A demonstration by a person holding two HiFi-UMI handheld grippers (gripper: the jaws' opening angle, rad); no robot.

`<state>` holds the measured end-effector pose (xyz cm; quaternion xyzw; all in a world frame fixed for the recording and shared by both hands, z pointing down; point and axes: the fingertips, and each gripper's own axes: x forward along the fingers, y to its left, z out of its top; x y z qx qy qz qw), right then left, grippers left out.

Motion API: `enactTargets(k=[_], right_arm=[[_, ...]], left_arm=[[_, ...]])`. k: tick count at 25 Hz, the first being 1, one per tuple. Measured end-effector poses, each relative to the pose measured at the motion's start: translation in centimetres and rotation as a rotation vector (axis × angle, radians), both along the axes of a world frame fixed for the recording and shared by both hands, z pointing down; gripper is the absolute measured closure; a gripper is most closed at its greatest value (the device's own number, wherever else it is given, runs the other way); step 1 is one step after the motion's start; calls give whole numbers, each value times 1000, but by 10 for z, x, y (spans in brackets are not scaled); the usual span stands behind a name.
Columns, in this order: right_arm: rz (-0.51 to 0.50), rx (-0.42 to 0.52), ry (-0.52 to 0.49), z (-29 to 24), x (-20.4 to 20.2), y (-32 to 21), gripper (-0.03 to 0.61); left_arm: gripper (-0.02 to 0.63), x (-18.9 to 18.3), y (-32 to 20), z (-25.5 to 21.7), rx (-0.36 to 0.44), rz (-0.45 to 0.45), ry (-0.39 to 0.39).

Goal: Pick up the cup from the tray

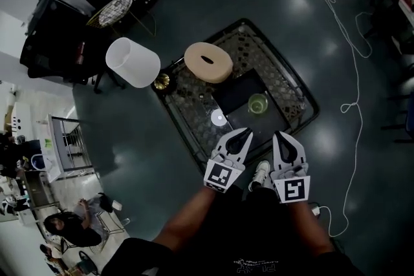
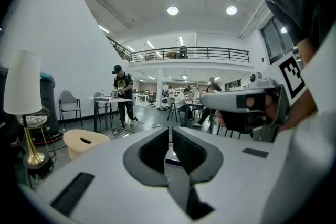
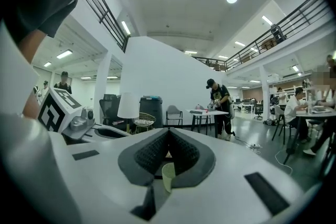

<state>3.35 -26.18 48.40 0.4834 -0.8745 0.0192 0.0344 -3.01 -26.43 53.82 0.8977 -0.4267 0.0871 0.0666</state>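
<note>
On the near side of the tray (image 1: pixel 236 88), closest to the person, the left gripper (image 1: pixel 244 133) and the right gripper (image 1: pixel 282 137) sit side by side. Both point toward the tray. The left gripper's fingers are pressed together, and nothing is between them. The right gripper's fingers meet at their tips too, and they hold nothing. In the right gripper view, the cup shows low down past them. The cup (image 1: pixel 257 103) is small, pale green and see-through. It stands upright on the right side of the tray, a little way ahead of the grippers, and does not touch them. The tray is dark and lies in the middle of a glass surface (image 1: pixel 304 100) with a patterned edge. Just past the far left corner of the tray, a big tan ring (image 1: pixel 208 62) with a hole in it lies on the surface. Further left of the tray stands a lamp (image 1: pixel 132 62) with a white shade. Its gold foot (image 1: pixel 161 81) is at the corner of the surface. Well to the right of the tray, a white cord (image 1: pixel 352 74) winds across the dark floor (image 1: pixel 323 16).
</note>
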Motion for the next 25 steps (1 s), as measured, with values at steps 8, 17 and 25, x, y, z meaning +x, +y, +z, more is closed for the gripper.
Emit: enactTargets(k=[8, 17, 25], right_arm=[[52, -36, 8, 15, 4, -11, 569], [74, -79, -3, 35, 10, -22, 569], [89, -121, -2, 50, 20, -23, 569]], left_arm=[[332, -2, -26, 36, -36, -59, -3], [232, 5, -56, 100, -119, -96, -61], [218, 12, -82, 147, -190, -146, -118]])
